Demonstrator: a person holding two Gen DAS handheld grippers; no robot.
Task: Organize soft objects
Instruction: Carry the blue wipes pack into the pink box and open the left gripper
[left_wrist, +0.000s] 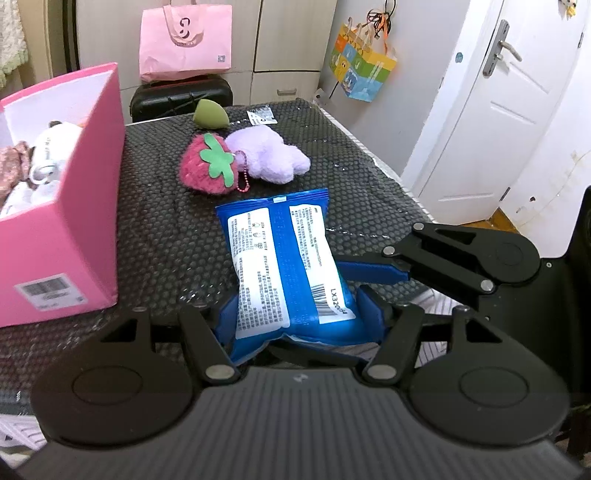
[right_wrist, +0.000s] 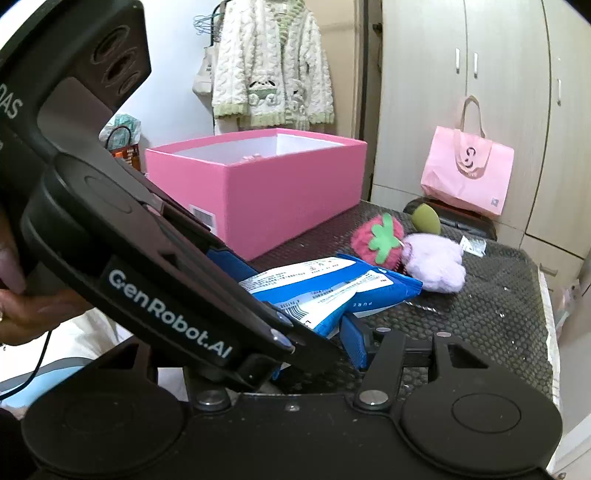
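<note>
Right of the pink box (left_wrist: 74, 206), a blue pack (left_wrist: 284, 266) with white printed labels is pinched at its near end by both hand-held grippers, left (left_wrist: 295, 325) and right (right_wrist: 314, 332), above the surface (left_wrist: 166, 240).

My left gripper (right_wrist: 258, 280) blocks the blue pack's (right_wrist: 332, 291) near end; the pink box (left_wrist: 74, 206) runs off-frame, print unreadable.

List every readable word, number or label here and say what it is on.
"GenRobot.AI": side of the left gripper.
"LX320", last characters unclear: barcode label on the blue packet.
"PURE": packet edge, right wrist view.
Packet's fine print, pink box barcode sticker, pink bag logo: too small or blurred to read.
</note>
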